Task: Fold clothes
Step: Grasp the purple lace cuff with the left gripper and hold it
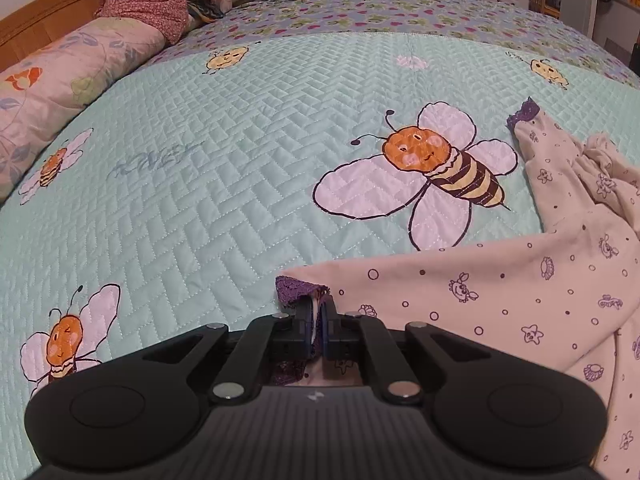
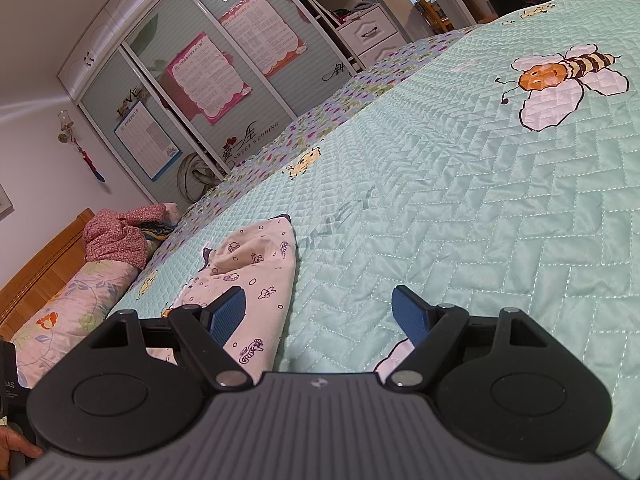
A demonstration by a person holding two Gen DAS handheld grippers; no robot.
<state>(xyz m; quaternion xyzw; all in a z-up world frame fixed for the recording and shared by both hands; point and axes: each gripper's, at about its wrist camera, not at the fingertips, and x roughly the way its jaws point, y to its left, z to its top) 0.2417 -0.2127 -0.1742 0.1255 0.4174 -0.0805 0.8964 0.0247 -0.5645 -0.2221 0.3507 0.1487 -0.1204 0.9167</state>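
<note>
Our left gripper (image 1: 318, 320) has its jaws clenched on the purple cuff (image 1: 294, 292) of the pyjamas (image 1: 500, 304), which lie crumpled on the bed (image 1: 200, 200). Our right gripper (image 2: 318, 312) hangs with jaws released.

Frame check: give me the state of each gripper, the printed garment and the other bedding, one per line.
Left gripper: shut on the garment's purple cuff.
Right gripper: open, holding nothing.
Printed garment: unfolded, rumpled on the bedspread.
Second purple cuff: lying free.
Red floral clothing: bunched at the headboard.
Floral quilt: rolled along the bed's edge.
</note>
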